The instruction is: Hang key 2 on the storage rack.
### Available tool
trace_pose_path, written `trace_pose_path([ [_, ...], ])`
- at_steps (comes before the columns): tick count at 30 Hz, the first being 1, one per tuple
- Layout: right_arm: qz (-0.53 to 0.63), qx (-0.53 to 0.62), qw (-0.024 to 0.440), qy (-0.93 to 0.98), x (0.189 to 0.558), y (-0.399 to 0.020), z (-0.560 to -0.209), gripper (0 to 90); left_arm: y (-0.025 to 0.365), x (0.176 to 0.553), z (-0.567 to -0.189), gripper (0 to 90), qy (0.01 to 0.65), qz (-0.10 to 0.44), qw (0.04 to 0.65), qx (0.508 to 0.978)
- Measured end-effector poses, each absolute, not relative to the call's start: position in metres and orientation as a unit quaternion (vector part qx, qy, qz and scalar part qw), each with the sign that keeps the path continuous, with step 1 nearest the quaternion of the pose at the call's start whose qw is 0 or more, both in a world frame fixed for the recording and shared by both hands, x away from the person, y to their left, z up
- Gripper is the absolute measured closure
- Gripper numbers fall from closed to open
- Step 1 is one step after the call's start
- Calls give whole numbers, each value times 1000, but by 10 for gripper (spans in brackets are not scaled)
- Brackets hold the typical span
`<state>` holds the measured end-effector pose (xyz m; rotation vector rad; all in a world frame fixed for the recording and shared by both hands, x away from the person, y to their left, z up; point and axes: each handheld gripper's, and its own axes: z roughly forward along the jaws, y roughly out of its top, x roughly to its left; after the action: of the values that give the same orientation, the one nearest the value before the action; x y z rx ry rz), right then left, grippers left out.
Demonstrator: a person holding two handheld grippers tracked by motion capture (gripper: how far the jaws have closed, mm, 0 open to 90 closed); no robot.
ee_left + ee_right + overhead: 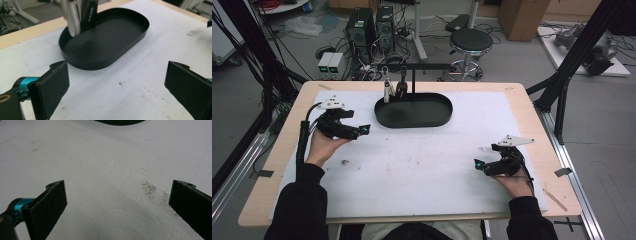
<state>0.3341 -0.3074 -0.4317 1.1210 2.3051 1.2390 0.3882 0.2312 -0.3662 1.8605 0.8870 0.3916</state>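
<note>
Both grippers, left (365,129) and right (478,163), were held wide open and empty above the bench (422,165), apparently readied toward the tray (413,111).

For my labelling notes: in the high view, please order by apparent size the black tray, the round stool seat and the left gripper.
1. black tray
2. left gripper and stool seat: look alike, and the stool is farther away, so unranked.

"HAVAL" on black hanging tag (89,15)

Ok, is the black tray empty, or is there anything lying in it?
Empty. The left tool view shows the black tray's bare floor; the silver item and black item hang over its far end.
</note>
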Motion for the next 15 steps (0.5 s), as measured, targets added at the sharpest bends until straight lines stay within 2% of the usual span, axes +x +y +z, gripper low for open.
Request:
trace_pose_path([
  [15,428,389,146,803,334,-305,-432,8,252,351,-372,62,351,193,535,744],
])
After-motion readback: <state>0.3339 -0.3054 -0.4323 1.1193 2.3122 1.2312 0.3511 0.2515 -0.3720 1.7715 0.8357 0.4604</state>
